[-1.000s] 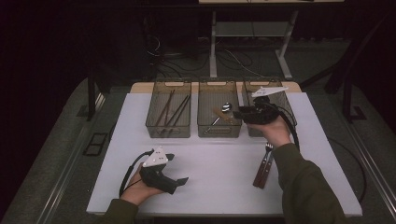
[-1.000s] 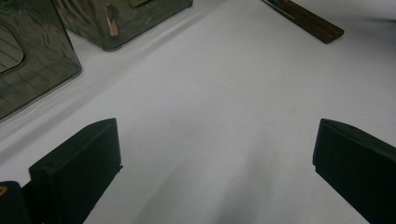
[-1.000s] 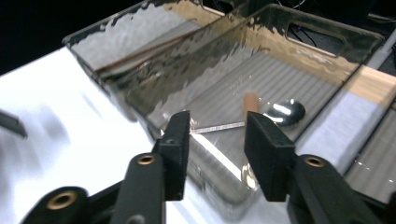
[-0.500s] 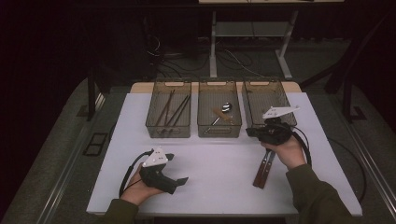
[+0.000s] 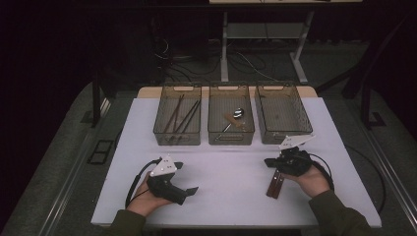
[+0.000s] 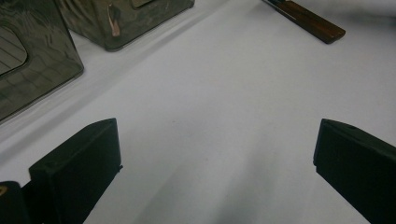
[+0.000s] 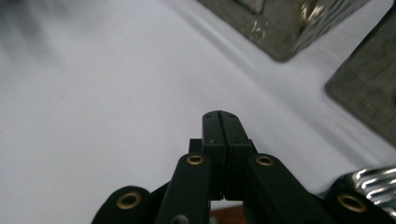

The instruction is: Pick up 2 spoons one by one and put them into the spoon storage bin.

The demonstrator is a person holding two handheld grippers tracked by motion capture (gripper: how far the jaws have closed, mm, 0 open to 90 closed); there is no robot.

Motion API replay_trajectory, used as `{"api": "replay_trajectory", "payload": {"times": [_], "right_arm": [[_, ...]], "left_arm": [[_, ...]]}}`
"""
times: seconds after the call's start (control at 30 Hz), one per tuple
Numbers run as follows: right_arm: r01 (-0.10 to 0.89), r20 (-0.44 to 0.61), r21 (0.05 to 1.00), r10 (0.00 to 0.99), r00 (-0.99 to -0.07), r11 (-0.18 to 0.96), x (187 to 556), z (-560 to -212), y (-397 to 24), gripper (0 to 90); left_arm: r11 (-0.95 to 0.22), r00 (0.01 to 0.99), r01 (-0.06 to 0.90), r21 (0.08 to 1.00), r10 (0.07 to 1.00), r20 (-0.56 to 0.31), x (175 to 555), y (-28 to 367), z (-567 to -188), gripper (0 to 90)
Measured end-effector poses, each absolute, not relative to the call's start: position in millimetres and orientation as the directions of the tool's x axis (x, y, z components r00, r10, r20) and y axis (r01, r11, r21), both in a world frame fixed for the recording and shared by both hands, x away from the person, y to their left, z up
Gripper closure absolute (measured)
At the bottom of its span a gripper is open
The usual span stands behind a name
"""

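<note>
Directly under the right gripper [image 5: 269, 162], lying flat on the white tabletop [image 5: 221, 167]: a dark brown wooden-handled utensil [image 5: 274, 186], its far end hiding beneath the gripper's body. Sitting low over that handle, jaws pressing fully together, gripping nothing. Beyond the jaw tips, standing in a row: three smoky transparent plastic bins [image 5: 231, 138]. Well off to the side, resting on the tabletop: the left gripper [image 5: 193, 190], jaws gaping wide, holding nothing.
</note>
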State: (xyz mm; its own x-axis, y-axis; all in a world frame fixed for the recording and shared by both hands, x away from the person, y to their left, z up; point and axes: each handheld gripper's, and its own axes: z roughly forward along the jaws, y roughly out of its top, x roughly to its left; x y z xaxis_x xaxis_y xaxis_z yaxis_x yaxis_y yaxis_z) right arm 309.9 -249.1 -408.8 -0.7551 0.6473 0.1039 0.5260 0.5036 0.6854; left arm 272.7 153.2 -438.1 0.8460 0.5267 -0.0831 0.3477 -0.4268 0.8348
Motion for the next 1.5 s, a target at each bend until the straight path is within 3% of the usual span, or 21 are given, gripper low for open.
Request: {"api": "replay_trajectory", "payload": {"times": [0.6, 1.5], "right_arm": [[0.543, 0.148, 0.622, 0.597, -0.789, 0.564, 275.2, -428.1, -250.7, 89.3], [0.541, 0.146, 0.574, 0.574, -0.806, 0.614, 269.7, -437.3, -237.0, 89.4]], "left_arm": [[-0.435, 0.844, 0.35, 0.83, 0.53, -0.078, 273.0, 152.7, -438.4, 0.0], [-0.437, 0.847, 0.347, 0.83, 0.526, -0.077, 272.2, 152.4, -438.1, 0.0]]}}
